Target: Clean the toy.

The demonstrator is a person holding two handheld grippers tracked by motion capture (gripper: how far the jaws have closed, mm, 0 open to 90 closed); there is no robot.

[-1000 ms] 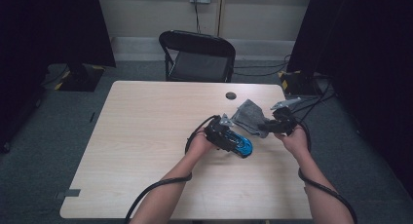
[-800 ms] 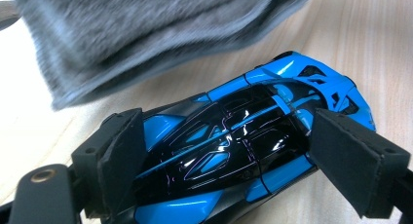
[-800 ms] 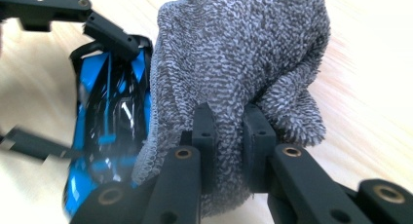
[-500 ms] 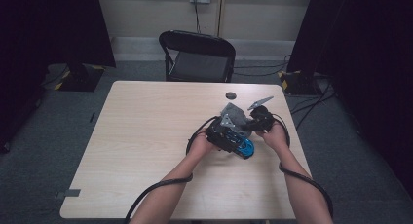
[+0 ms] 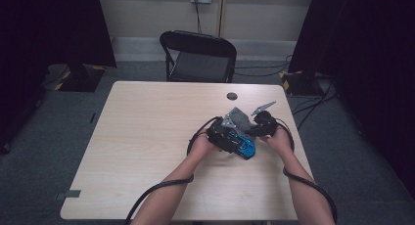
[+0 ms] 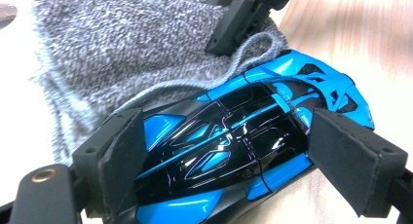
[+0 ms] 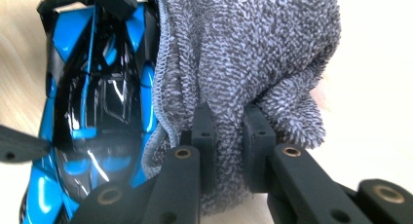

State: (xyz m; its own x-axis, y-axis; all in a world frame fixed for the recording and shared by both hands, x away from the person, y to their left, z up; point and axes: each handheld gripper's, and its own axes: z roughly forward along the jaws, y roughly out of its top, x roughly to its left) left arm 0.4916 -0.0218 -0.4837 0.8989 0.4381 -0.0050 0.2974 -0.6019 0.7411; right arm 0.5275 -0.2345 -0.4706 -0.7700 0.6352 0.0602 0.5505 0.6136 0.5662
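Toy car (image 6: 234, 151): glossy blue-and-black plastic, low wedge shape, on pale wood-grain desk (image 5: 147, 137) near right edge; left hand-held gripper (image 6: 229, 165) clamps car's sides between foam-faced pads; grey cloth (image 7: 243, 53), nubby terry with stitched hem, bunched just beside car; right hand-held gripper (image 7: 229, 146) pinched tight on cloth fold.

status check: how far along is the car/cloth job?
Done: both grasps. The left gripper fingers clamp the glossy blue and black toy car; the right gripper pinches the grey fuzzy knit cloth. In hand: the cloth lies against the car's side. Left: most of the car's shiny top is bare, so the wiping or wrapping looks barely begun.
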